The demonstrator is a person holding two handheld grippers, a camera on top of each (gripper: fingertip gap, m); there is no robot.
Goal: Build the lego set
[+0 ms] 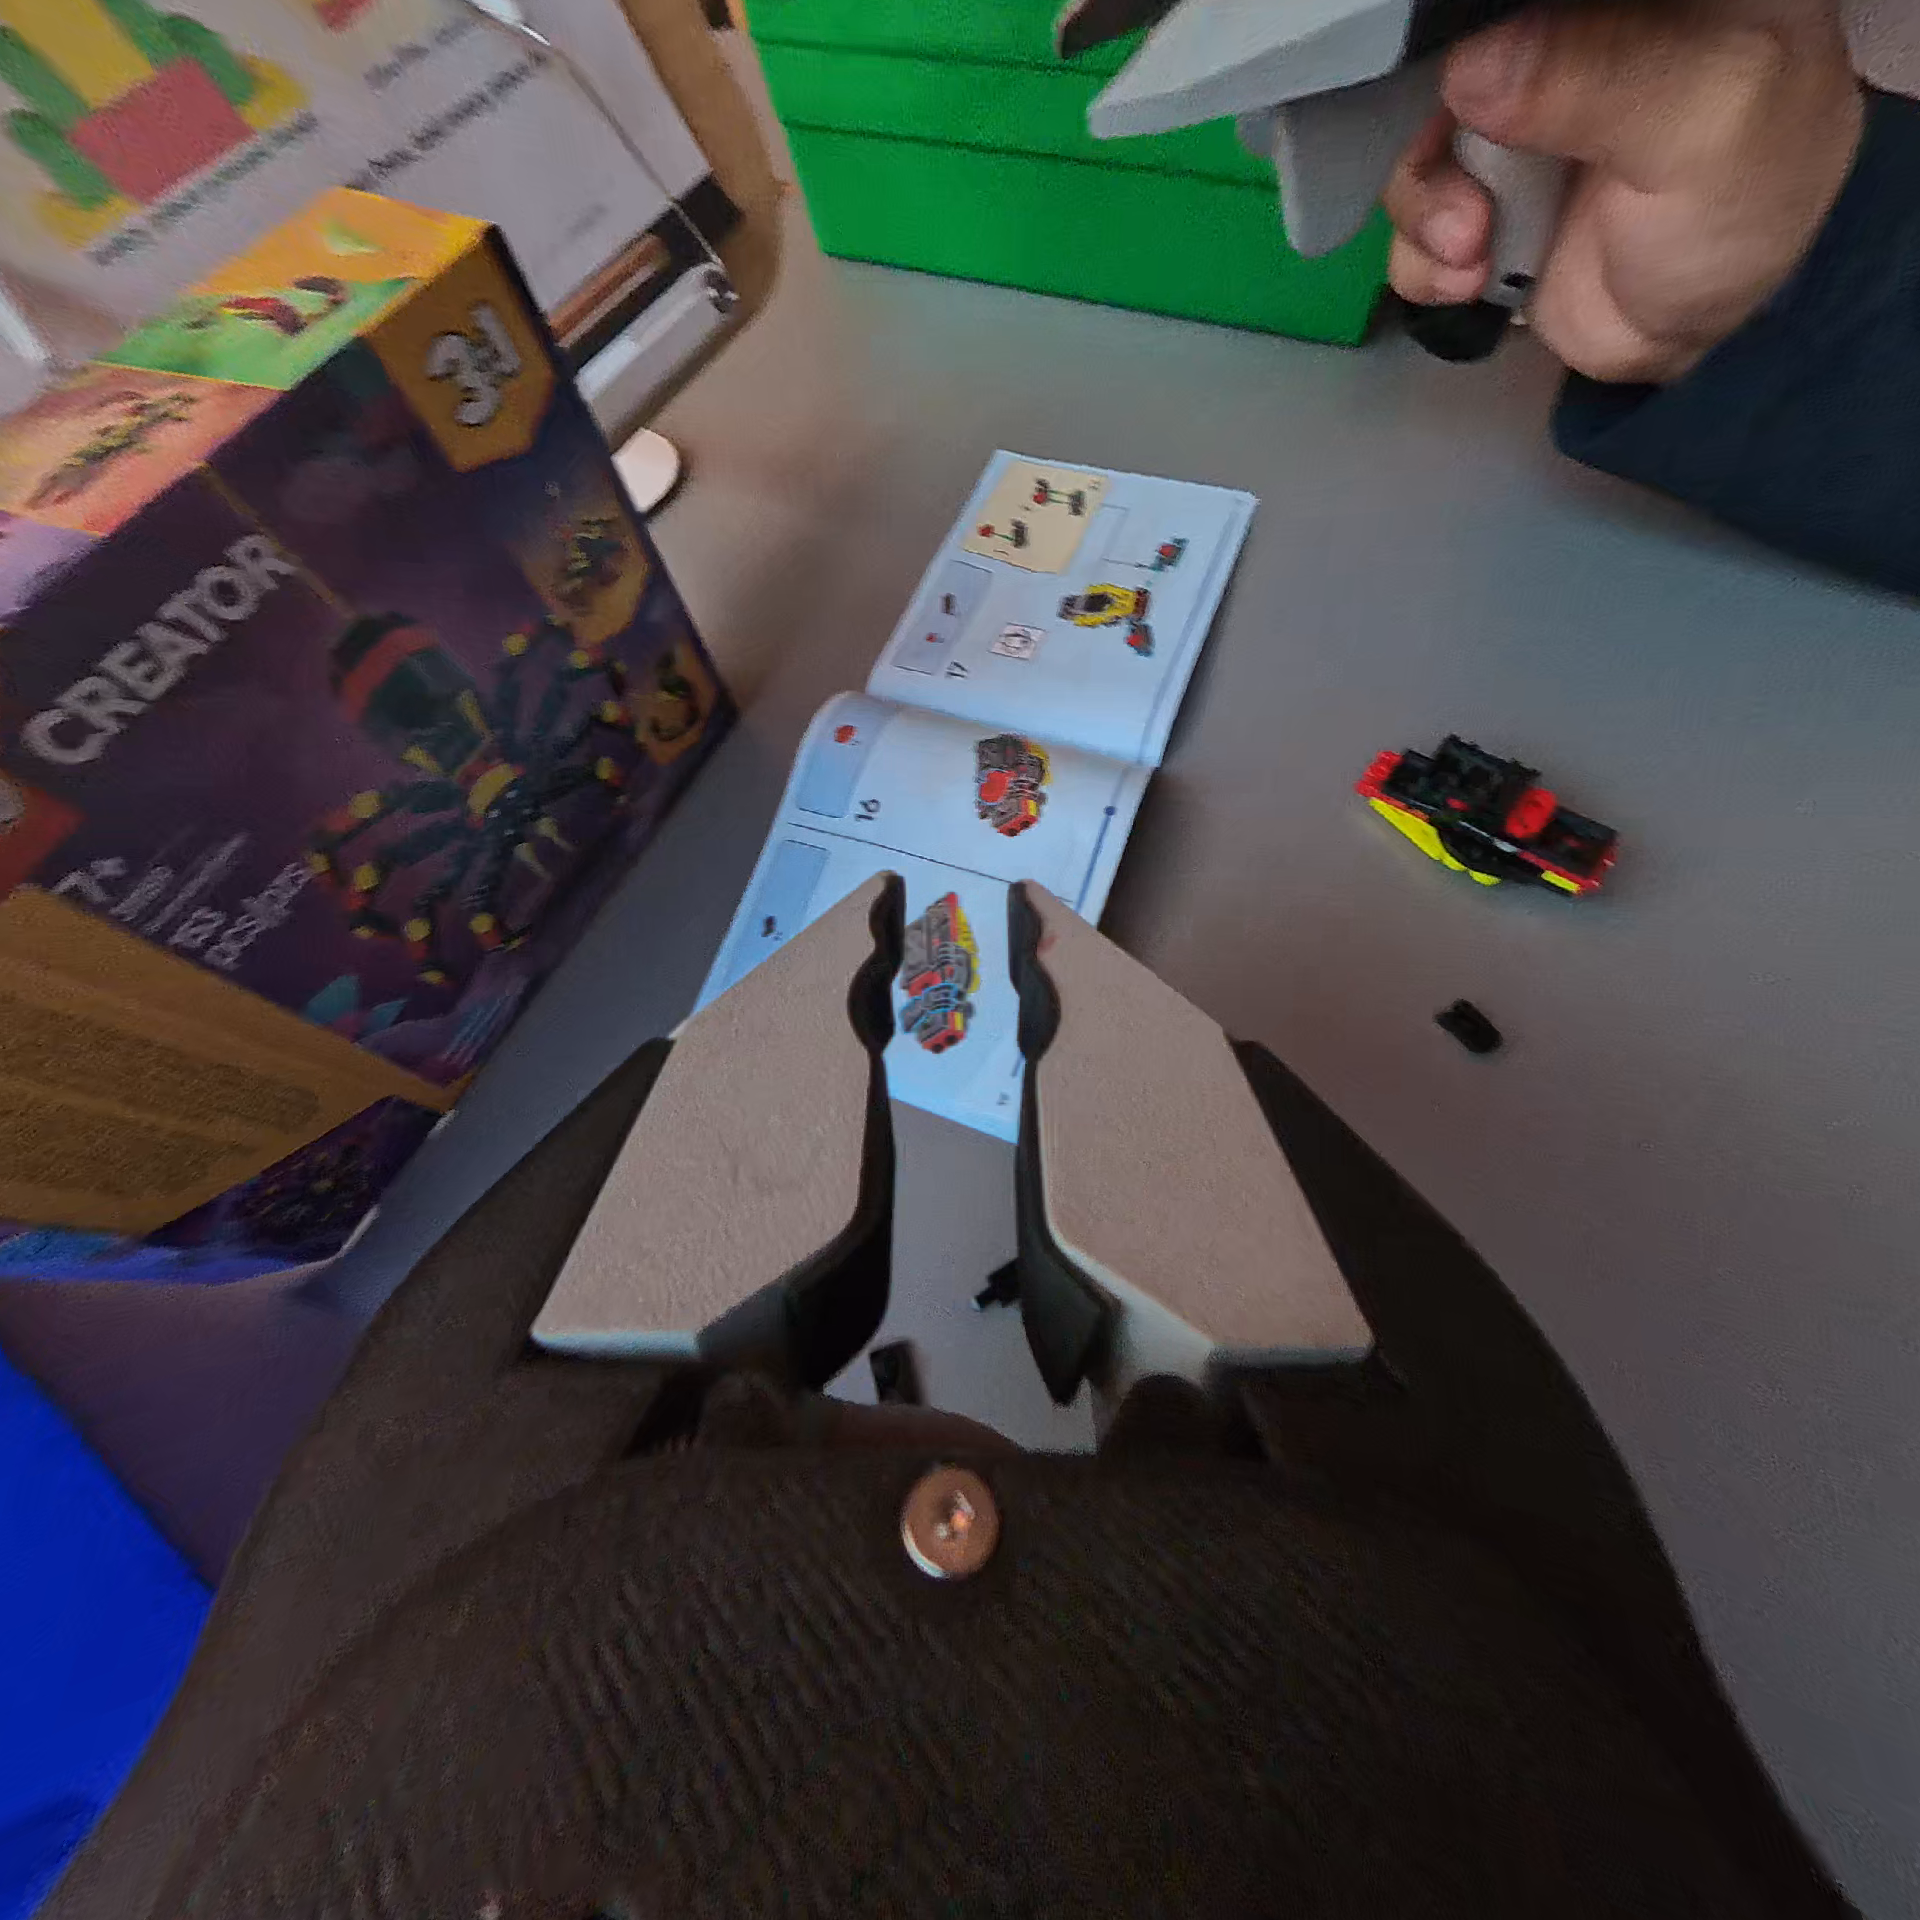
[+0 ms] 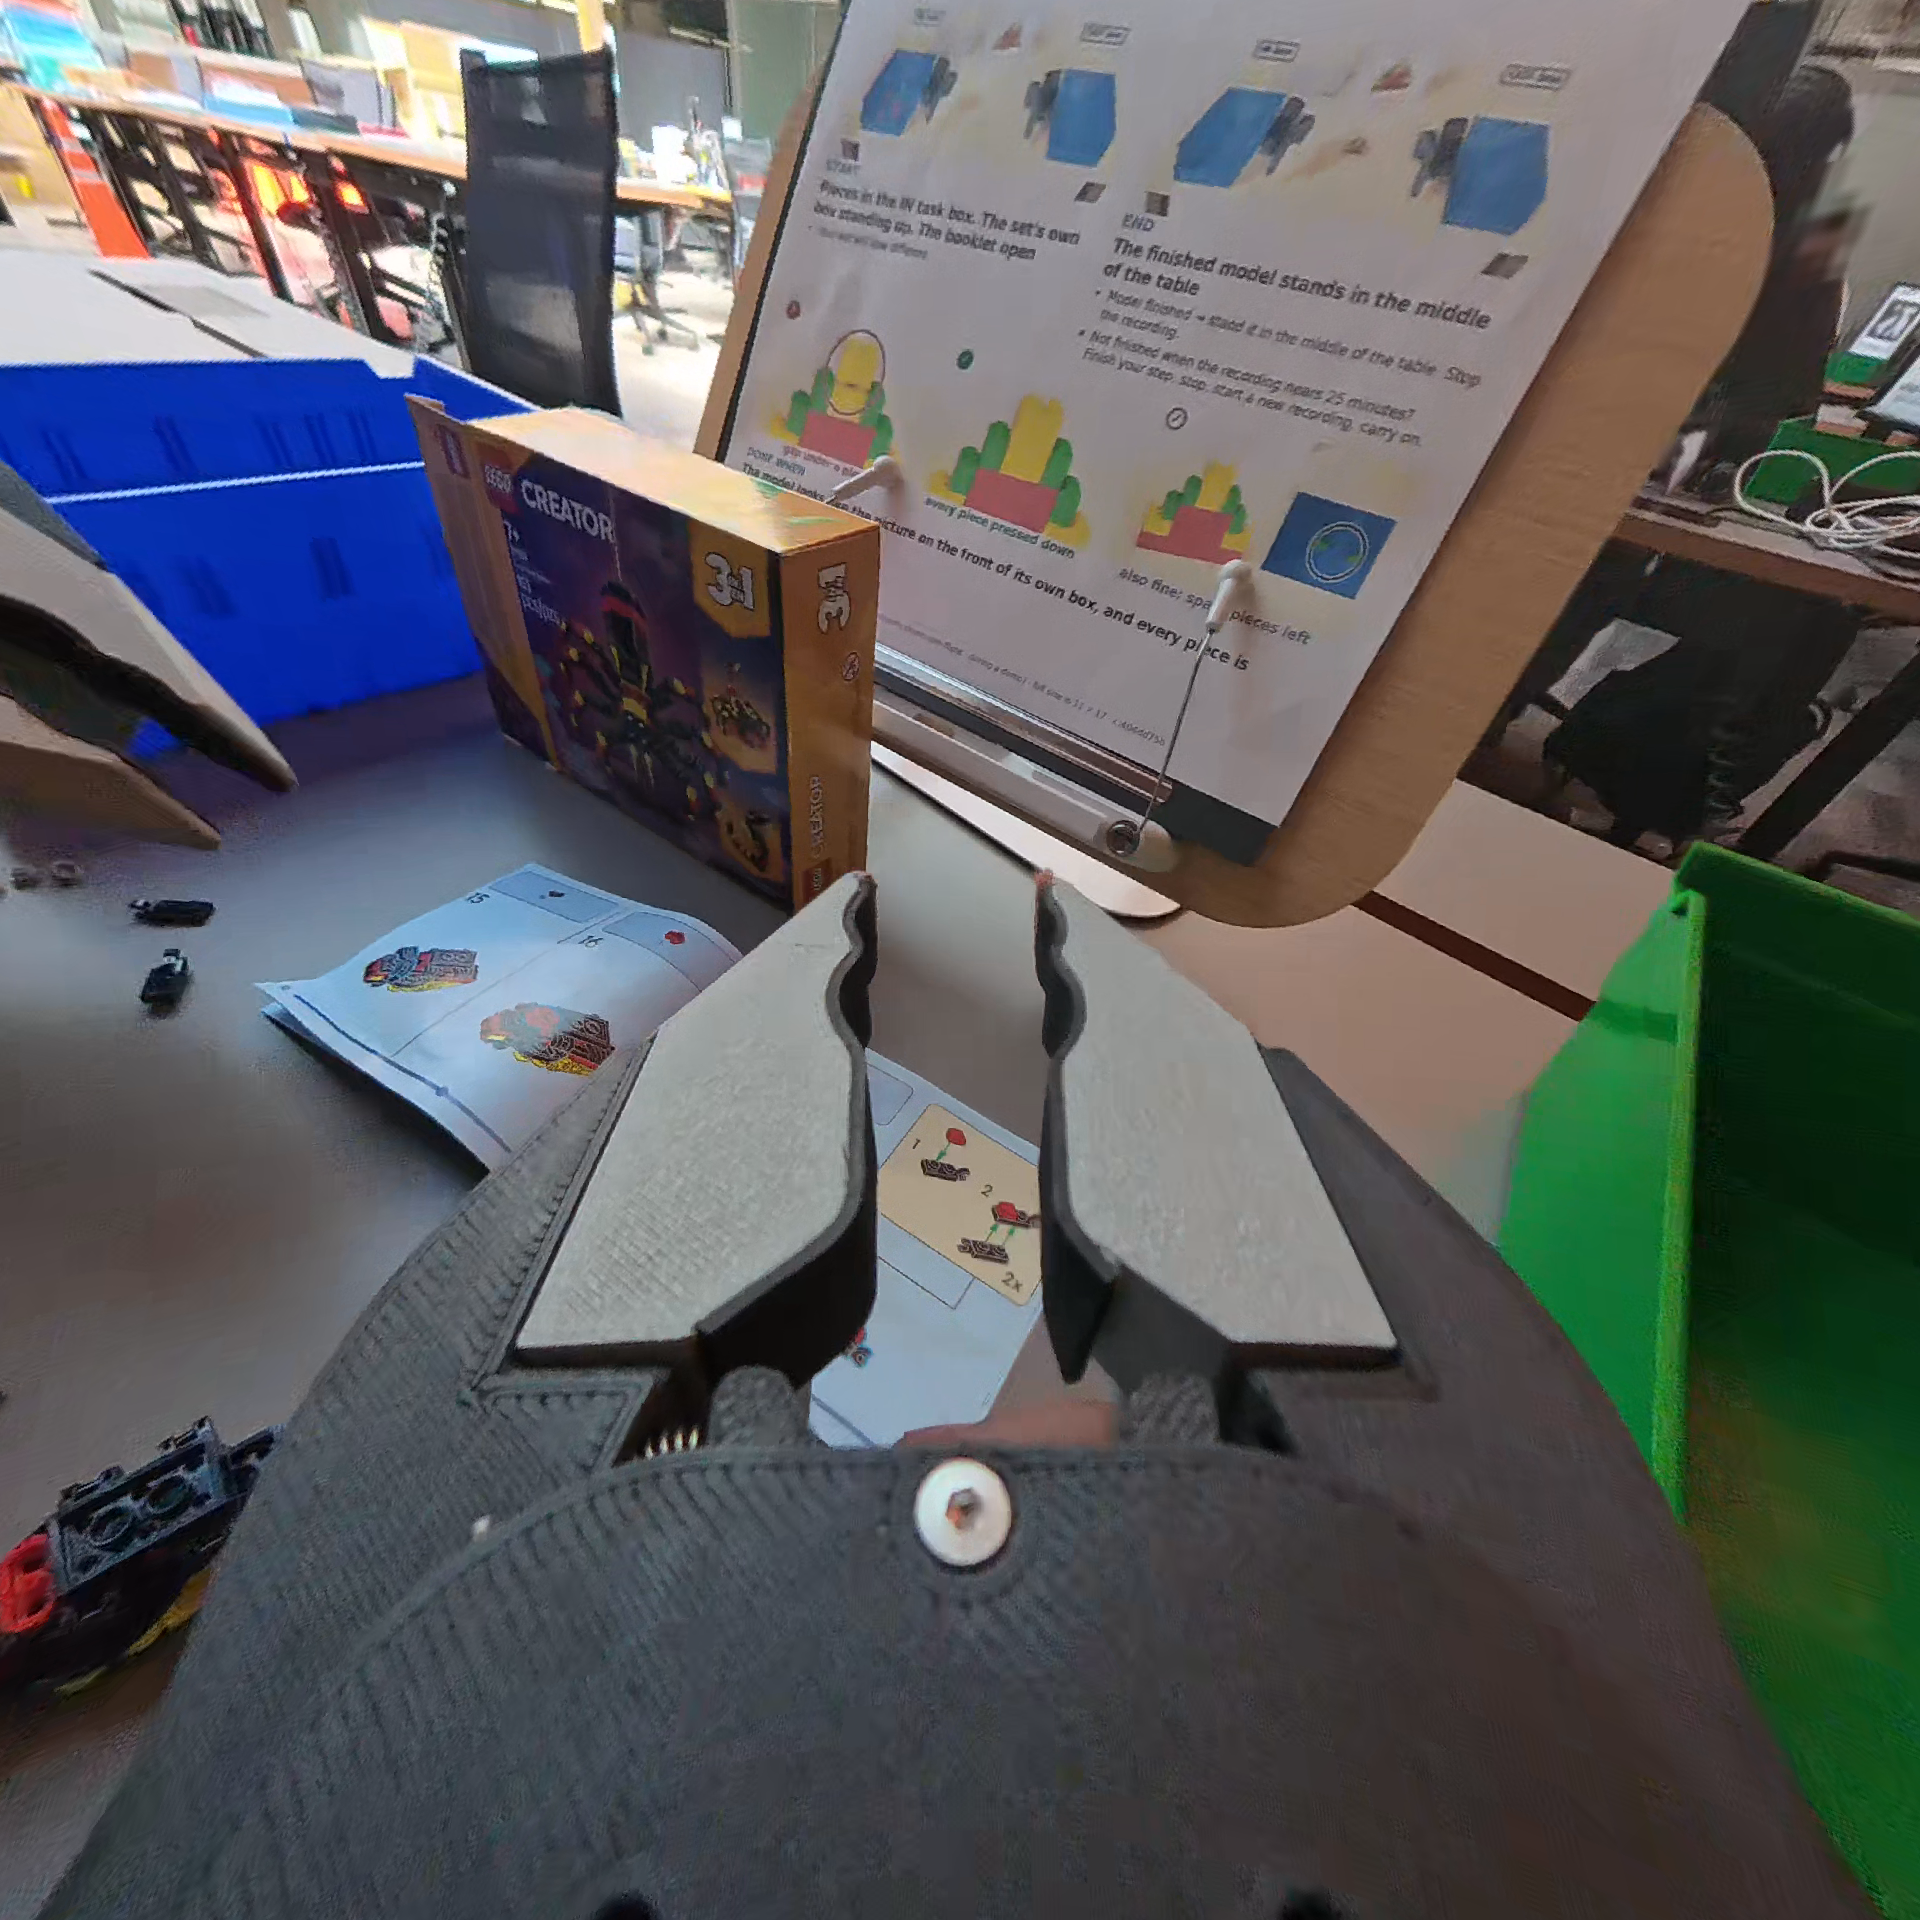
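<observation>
**A:** What is your left gripper (image 1: 954, 899) doing?

**B:** It hangs above the grey table (image 1: 1455, 582) with its fingers parted and nothing between them. Through the gap you see the open instruction booklet (image 1: 1023, 717), which lies flat at 12 o'clock from the tips.

**A:** And your right gripper (image 2: 954, 896)?

**B:** Its jaws stand apart too, holding nothing. It floats over the far page of the same booklet (image 2: 488, 997), tips aimed toward the wooden board (image 2: 1621, 540) that carries a printed sheet. In the left wrist view you catch that gripper (image 1: 1226, 94) at 1 o'clock, with your hand (image 1: 1642, 197) wrapped round its handle.

**A:** Where is the model?

**B:** The part-built lego model (image 1: 1486, 821), black with red and yellow, sits on the table at 2 o'clock from your left tips, well apart from both tools. In the right wrist view it (image 2: 114, 1548) lies at 8 o'clock, half hidden by the gripper's body.

**A:** Any loose pieces?

**B:** A small black piece (image 1: 1468, 1027) rests near the model, on the side closer to you. Two more black pieces (image 2: 171, 912) (image 2: 166, 977) lie left of the booklet in the right wrist view.

**A:** What else is around you?

**B:** The set's box (image 1: 343, 665) stands upright at 10 o'clock in the left wrist view, just beside the booklet. A green bin (image 1: 1049, 177) sits at 12 o'clock behind it, and a blue bin (image 2: 239, 520) stands beyond the box in the right wrist view.
</observation>
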